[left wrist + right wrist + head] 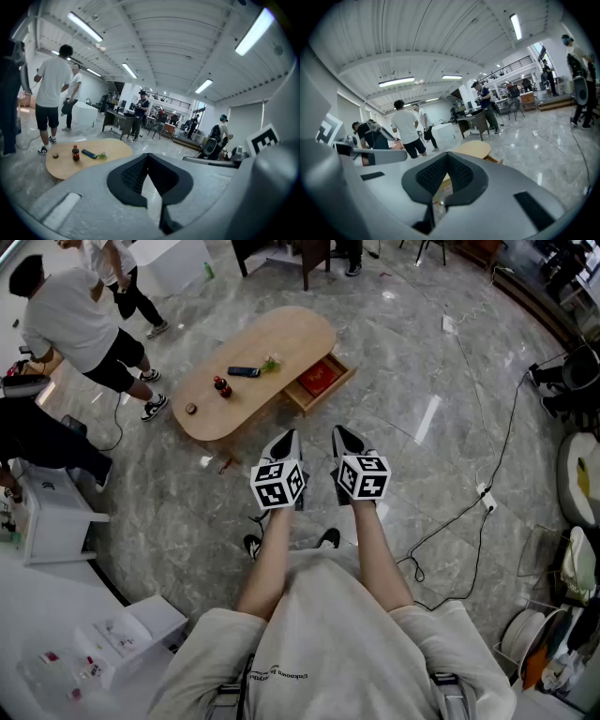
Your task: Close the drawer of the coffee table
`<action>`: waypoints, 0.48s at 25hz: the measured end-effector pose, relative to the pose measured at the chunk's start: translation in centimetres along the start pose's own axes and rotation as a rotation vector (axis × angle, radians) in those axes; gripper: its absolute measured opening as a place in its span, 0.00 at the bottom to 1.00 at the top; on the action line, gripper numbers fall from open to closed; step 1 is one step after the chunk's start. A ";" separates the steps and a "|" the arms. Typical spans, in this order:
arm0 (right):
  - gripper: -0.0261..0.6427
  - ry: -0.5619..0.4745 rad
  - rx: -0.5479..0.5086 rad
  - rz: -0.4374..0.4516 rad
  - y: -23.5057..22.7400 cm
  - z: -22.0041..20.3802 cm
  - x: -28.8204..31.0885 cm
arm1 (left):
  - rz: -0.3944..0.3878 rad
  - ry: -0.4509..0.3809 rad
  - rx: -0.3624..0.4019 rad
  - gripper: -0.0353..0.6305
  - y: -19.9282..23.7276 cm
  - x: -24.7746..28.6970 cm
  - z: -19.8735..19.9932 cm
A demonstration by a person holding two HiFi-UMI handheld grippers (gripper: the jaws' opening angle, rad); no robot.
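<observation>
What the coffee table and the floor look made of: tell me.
Coffee table: probably light wood or wood-look laminate, matte; even tan top, little glare. Floor: polished marble or marble-look tile; grey veining, bright lamp reflections.

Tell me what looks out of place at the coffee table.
The drawer stands pulled out from the coffee table on the side facing the person, with a red item lying inside it. Nothing on the tabletop looks spilled.

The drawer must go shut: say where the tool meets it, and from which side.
Press the middle of the front panel of the drawer, coming from the near side in the head view. It stands pulled out of the coffee table's near edge, so a flat push there would probably slide it in.
</observation>
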State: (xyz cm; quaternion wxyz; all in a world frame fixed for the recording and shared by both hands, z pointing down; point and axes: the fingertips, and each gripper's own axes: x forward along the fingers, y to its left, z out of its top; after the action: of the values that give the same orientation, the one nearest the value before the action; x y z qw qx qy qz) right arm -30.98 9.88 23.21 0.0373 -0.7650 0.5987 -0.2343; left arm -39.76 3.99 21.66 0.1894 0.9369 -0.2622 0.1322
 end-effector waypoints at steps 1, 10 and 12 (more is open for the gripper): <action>0.06 0.018 -0.041 -0.002 0.0 -0.9 -0.4 | -0.017 0.016 0.017 0.07 -0.4 -0.2 -1.0; 0.06 0.063 -0.097 0.032 1.3 -5.5 -2.4 | 0.015 0.090 0.055 0.07 0.4 -3.4 -6.7; 0.06 0.041 -0.071 0.039 1.1 -5.8 -3.2 | 0.022 0.076 0.063 0.07 0.1 -3.4 -6.8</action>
State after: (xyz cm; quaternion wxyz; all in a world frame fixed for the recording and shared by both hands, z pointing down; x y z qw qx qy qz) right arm -34.89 13.83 26.95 0.0023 -0.7489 0.6222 -0.2279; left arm -43.64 8.33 26.62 0.1680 0.9339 -0.2607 0.1778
